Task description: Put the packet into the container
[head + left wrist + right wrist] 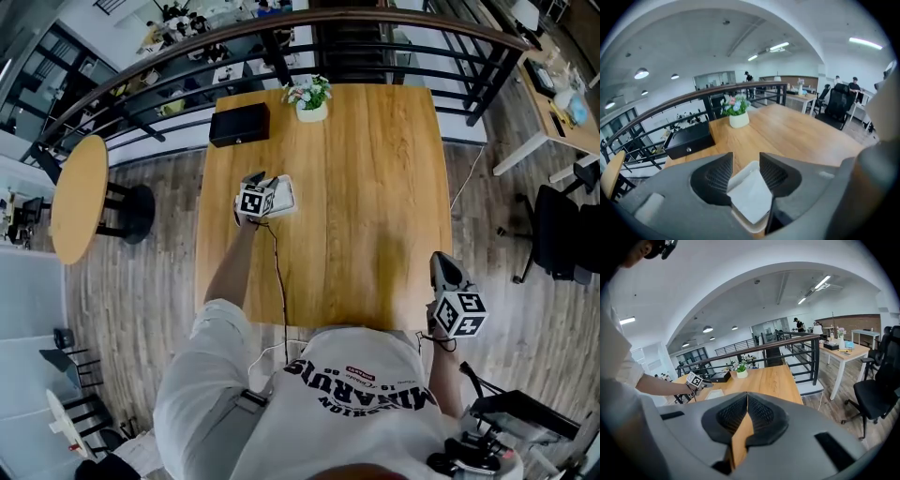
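On the wooden table (366, 187), left of its middle, lies a shallow white container (287, 199). My left gripper (272, 190) hovers at the container's left edge. In the left gripper view the jaws of the left gripper (746, 161) stand apart, and a white packet (750, 197) lies below them inside the container (740, 174), with the pads not pressing on it. My right gripper (441, 264) hangs at the table's near right edge, far from the container. Its jaws (747, 399) are closed together with nothing between them.
A black box (239, 124) sits at the table's far left corner and a small white flower pot (310, 98) at the far edge. A dark railing (375, 28) runs behind the table. A round side table (80, 197) stands left, an office chair (562, 234) right.
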